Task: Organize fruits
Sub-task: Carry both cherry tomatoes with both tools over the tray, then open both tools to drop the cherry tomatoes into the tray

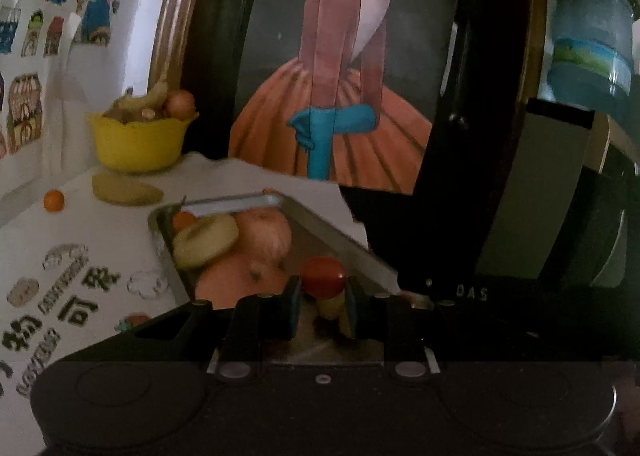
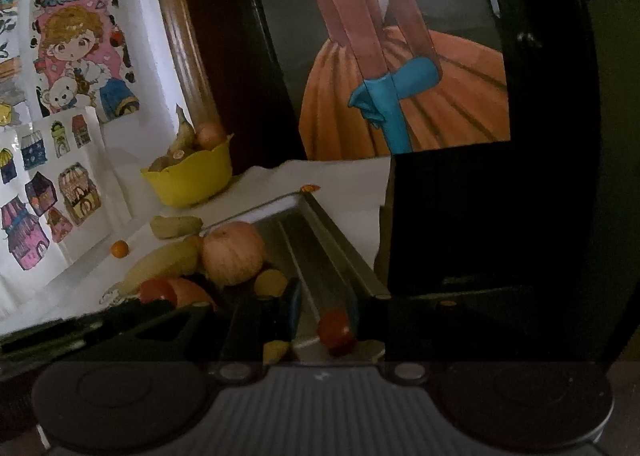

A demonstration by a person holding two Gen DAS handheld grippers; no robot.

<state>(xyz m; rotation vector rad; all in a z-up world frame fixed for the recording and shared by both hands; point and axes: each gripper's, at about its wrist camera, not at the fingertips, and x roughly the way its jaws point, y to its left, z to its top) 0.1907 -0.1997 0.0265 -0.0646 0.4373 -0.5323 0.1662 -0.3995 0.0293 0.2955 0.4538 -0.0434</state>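
Brushed metal tray (image 1: 320, 215), matt yellow plastic bowl (image 1: 138, 143), glossy red tomato (image 1: 323, 276), polished wooden frame (image 2: 184, 39).

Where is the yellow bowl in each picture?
Left wrist view: the yellow bowl is at middle left, behind the metal tray, holding fruit.
Right wrist view: the yellow bowl is left of centre, again behind the metal tray.
Shared landmark: the painting of an orange skirt with a blue bow, to the right of the bowl in both.
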